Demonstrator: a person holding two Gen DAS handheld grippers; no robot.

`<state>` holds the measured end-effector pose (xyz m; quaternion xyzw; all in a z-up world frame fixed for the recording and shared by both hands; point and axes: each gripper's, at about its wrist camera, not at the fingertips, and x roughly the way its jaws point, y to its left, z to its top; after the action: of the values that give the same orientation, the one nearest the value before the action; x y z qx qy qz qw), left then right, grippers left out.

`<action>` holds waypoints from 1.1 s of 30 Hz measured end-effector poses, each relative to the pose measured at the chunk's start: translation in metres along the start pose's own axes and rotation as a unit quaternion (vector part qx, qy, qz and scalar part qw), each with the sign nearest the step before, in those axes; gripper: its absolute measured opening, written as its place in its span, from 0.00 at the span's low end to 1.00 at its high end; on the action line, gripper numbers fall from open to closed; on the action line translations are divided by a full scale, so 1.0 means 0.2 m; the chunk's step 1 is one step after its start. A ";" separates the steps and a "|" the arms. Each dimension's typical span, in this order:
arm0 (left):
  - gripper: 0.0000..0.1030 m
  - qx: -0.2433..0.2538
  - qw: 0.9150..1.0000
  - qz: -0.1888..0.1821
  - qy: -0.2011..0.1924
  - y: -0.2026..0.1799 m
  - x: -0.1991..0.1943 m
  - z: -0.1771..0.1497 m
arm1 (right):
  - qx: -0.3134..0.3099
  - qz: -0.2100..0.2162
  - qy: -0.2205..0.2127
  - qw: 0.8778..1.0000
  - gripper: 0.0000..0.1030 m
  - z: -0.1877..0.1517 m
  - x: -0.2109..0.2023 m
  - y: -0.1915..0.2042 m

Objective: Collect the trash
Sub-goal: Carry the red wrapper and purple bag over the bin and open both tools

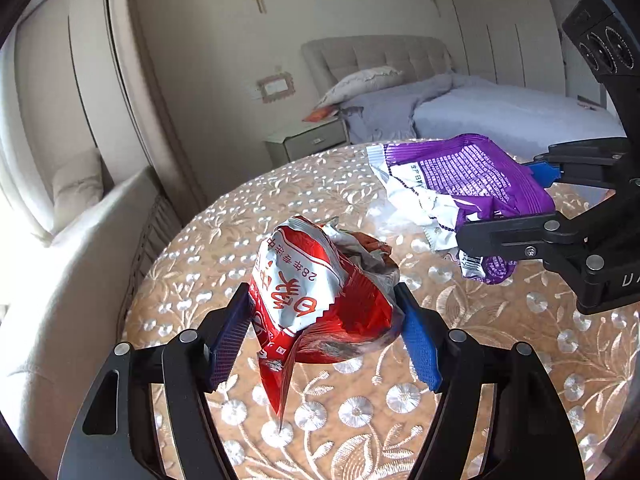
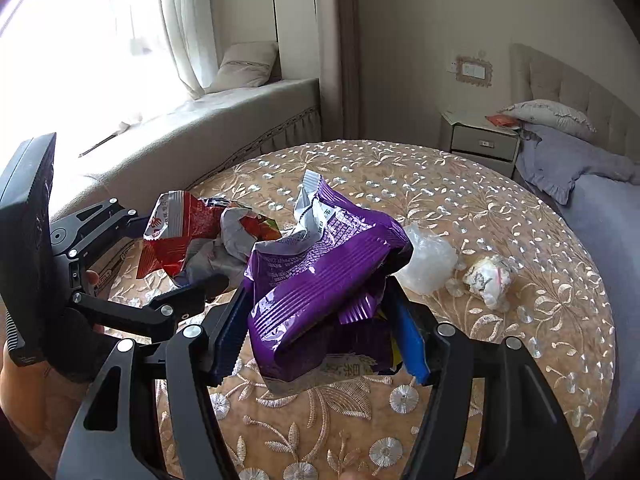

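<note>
With the left gripper [image 1: 324, 328] clamped on the crumpled red-and-silver foil wrapper [image 1: 316, 300] and the right gripper [image 2: 320, 320] on the crinkled purple foil packet [image 2: 320, 276] above the round embroidered tabletop [image 2: 500, 208], both squeezes should stay firm during carrying.

In the centre of the frame the right gripper [image 2: 320, 320] clamps a crumpled purple wrapper [image 2: 320, 276] above the embroidered round table [image 2: 500, 208], while the left gripper [image 2: 176, 256] at left holds a red wrapper [image 2: 180, 236].

Daylight floods a curtained window [image 2: 100, 40] beside a cushioned seat [image 2: 224, 120], nightstand [image 2: 480, 142] and bed [image 1: 500, 116].
</note>
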<state>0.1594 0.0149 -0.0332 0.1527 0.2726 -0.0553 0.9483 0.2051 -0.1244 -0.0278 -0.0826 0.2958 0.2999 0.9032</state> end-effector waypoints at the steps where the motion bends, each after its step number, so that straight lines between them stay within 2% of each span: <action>1: 0.67 0.004 1.000 -0.001 -0.005 -0.03 -0.03 0.01 | 0.001 -0.005 -0.004 1.000 0.64 -0.02 -0.04 0.00; 11: 0.67 0.052 0.996 -0.060 -0.035 -0.41 -0.20 0.04 | 0.030 -0.054 -0.031 0.998 0.64 -0.27 -0.43 -0.14; 19: 0.67 0.100 0.986 -0.127 -0.050 -0.79 -0.27 0.06 | 0.072 -0.110 -0.040 0.991 0.64 -0.52 -0.73 -0.34; 25: 0.67 0.155 0.966 -0.197 -0.063 -1.15 -0.33 0.05 | 0.105 -0.155 -0.034 0.982 0.64 -0.79 -0.97 -0.50; 33: 0.67 0.232 0.928 -0.289 -0.046 -1.68 -0.26 -0.02 | 0.144 -0.220 0.003 0.965 0.65 -1.18 -1.17 -0.71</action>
<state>0.0510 -0.3007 -0.0956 0.2806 0.2407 -0.3953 0.8409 0.0237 -0.4311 -0.0864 -0.0159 0.3132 0.0474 0.9484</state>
